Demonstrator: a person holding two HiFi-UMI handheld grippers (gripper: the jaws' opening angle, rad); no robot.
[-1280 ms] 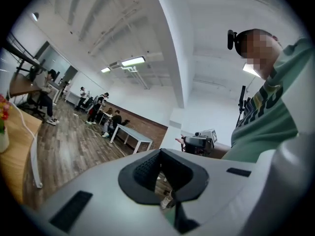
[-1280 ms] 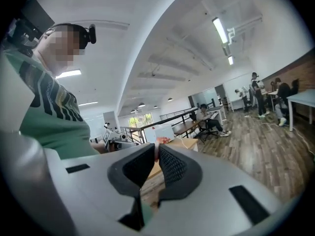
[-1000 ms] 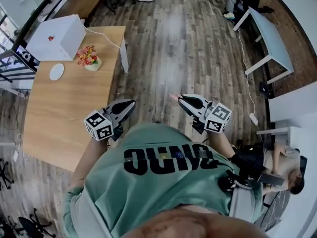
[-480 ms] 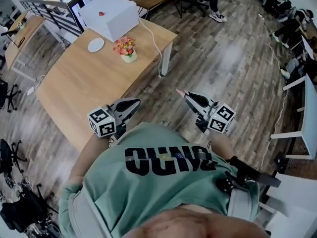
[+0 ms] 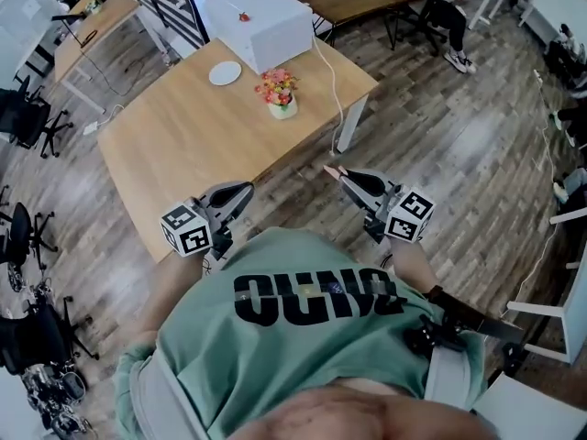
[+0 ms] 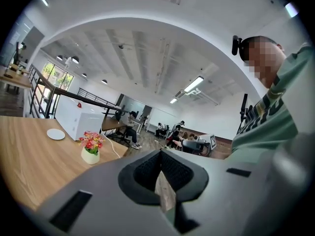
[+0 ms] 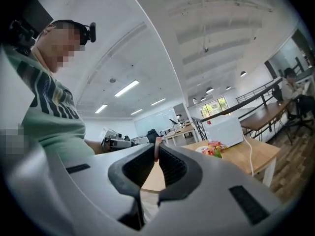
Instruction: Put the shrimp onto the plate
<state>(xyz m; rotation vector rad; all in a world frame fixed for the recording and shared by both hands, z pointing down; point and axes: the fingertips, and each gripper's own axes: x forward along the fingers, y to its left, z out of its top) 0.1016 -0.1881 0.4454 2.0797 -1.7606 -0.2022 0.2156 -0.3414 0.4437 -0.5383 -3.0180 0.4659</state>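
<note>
Right gripper view shows the right hand-held gripper (image 7: 156,155) pinched narrow on the small pink shrimp (image 7: 157,144) at its tips, probably light, soft and slippery; the left hand-held gripper (image 6: 160,157) is closed, empty.

**Near end of the table open, far end crowded**

The table (image 5: 174,154) is bare across its near and left stretches, so the near edge gives clear passage. At the far end a white box (image 5: 261,24) blocks the corner. The plate (image 5: 225,73) lies just near-left of it and a flower pot (image 5: 280,94) stands to the plate's right, with a gap between them. A cable (image 5: 332,85) drapes over the right edge. Open floor (image 5: 440,154) lies to the right, and office chairs (image 5: 27,117) crowd the left.
</note>
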